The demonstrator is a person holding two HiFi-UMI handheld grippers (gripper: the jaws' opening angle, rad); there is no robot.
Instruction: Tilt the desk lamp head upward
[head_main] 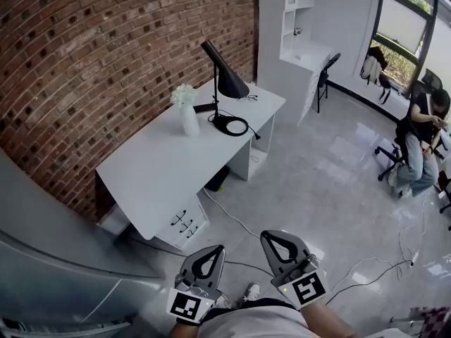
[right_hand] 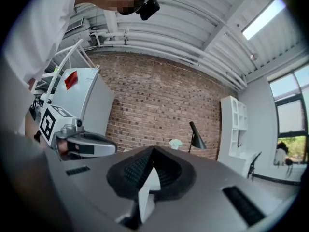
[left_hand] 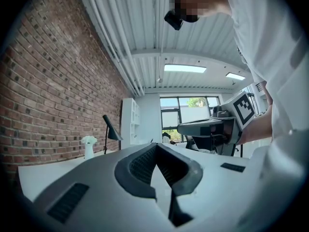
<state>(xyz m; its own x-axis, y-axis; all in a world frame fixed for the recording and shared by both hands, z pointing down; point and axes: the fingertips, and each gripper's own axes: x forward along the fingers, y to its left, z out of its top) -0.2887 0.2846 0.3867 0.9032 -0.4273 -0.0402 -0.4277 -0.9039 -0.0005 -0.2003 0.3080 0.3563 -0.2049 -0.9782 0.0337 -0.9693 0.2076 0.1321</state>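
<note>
Far off, the desk lamp stands on the surface, its joint hard to make out; left gripper and right gripper are closed, empty.

Office room: brick wall on the left, windows at the far right.
Red brick wall runs along the left, with a white desk against it and a white drawer unit under the desk's near end. Glossy grey floor with cables trailing over it. White shelf unit in the far corner, black chair beside it. Window far right, seated person near it. Ceiling strip lights are lit.
</note>
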